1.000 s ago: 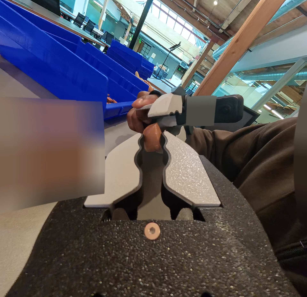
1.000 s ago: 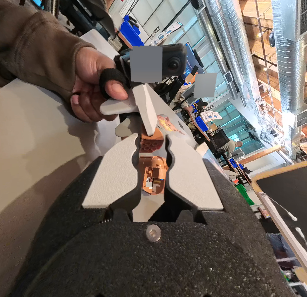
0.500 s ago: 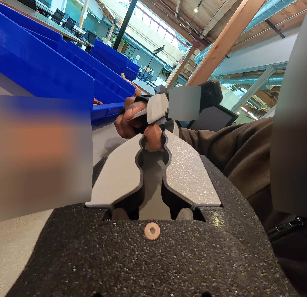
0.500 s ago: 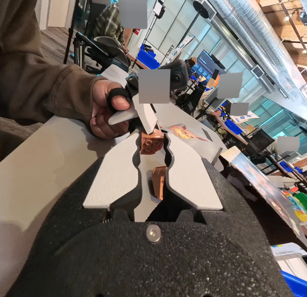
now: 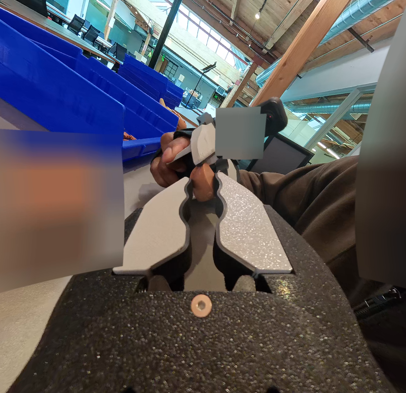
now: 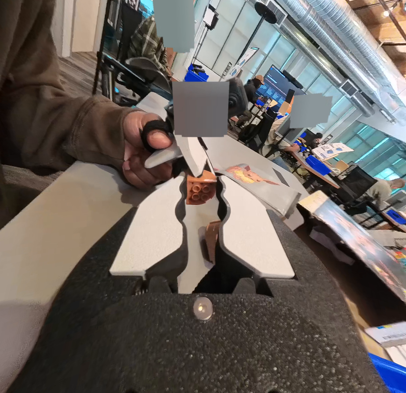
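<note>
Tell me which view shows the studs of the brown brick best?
The right wrist view: the brown brick turns its round studs toward that camera. The left wrist view shows only its smooth rounded side, with no studs.

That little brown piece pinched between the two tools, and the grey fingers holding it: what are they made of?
The brown piece looks like hard moulded plastic, smooth with a slight sheen; round tubes on its underside suggest a toy building brick. The grey fingers seem to be rigid plastic with a fine grainy, matte finish that sparkles in the light, possibly printed or coated. The body behind them is black and coarser-grained.
</note>
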The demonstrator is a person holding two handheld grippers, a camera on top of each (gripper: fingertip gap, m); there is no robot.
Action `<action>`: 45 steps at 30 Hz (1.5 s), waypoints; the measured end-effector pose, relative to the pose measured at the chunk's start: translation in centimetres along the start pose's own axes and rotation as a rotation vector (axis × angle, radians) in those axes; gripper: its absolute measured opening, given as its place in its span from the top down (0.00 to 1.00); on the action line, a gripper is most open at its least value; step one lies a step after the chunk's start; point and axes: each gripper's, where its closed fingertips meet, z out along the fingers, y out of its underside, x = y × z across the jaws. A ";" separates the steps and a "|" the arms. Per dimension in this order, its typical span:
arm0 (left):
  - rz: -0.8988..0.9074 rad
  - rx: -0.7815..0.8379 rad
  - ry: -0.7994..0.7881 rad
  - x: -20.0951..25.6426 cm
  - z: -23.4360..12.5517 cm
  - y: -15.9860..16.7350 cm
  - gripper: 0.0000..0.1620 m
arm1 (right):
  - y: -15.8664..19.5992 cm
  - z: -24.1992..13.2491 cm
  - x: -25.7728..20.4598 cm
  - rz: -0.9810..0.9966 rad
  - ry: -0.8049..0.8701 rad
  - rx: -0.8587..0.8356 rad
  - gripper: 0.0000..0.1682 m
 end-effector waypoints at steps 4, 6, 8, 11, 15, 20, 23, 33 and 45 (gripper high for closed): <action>0.035 -0.002 -0.062 -0.6 -0.1 -0.1 0.89 | 0.6 0.1 0.3 -0.116 0.067 -0.065 0.85; 0.064 -0.014 -0.095 -0.9 -0.1 0.0 0.89 | 0.9 0.1 0.4 -0.147 0.082 -0.084 0.85; 0.070 -0.018 -0.104 -1.0 -0.1 0.0 0.89 | 0.9 0.1 0.3 -0.142 0.077 -0.084 0.85; 0.054 -0.017 -0.066 -0.6 -0.1 0.1 0.89 | 0.5 0.0 0.0 -0.085 0.034 -0.040 0.85; 0.010 -0.007 0.027 0.5 0.1 0.1 0.89 | -0.5 -0.3 -0.4 0.032 -0.042 0.054 0.85; -0.015 0.003 0.080 1.1 0.1 0.0 0.90 | -1.1 -0.5 -0.7 0.088 -0.077 0.103 0.86; -0.023 0.006 0.095 1.2 0.1 0.0 0.90 | -1.2 -0.5 -0.7 0.095 -0.084 0.115 0.86; -0.011 0.012 0.011 0.3 0.2 0.1 0.88 | -0.2 -0.3 -0.2 -0.058 0.009 0.018 0.85; -0.059 -0.020 0.044 0.5 0.4 0.5 0.86 | -0.3 -0.3 -0.3 -0.083 0.016 0.027 0.85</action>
